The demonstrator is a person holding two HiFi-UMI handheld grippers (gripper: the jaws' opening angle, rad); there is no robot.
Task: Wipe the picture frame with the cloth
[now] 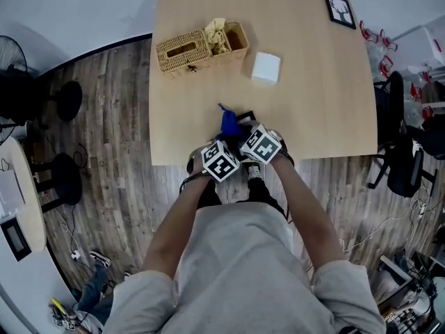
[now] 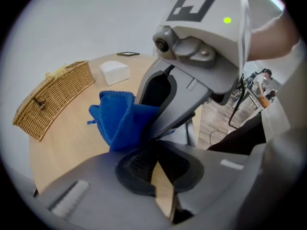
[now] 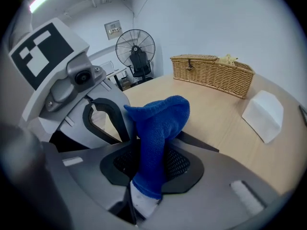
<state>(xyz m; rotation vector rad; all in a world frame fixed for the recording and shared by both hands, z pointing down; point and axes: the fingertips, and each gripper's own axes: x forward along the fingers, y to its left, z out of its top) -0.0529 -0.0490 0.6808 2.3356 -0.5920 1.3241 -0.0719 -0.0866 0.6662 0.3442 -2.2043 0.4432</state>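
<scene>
A blue cloth (image 1: pixel 228 122) stands bunched at the near edge of the wooden table (image 1: pixel 313 103). My right gripper (image 3: pixel 151 164) is shut on the blue cloth (image 3: pixel 160 128), which rises from between its pads. In the left gripper view the cloth (image 2: pixel 120 119) hangs in the right gripper just ahead. My left gripper (image 2: pixel 154 152) sits right beside it, its pads together with nothing in them. Both grippers, left (image 1: pixel 224 145) and right (image 1: pixel 243 134), meet at the table edge. The black picture frame (image 1: pixel 339 10) lies flat at the far right corner, well away from both; the left gripper view shows the frame (image 2: pixel 128 54) far back.
A wicker basket (image 1: pixel 184 49) with a small open wicker box beside it stands at the far left of the table. A white box (image 1: pixel 265 67) sits mid-table. Black chairs (image 1: pixel 403 158) stand off the table's right edge, and a fan (image 3: pixel 135 49) stands on the left.
</scene>
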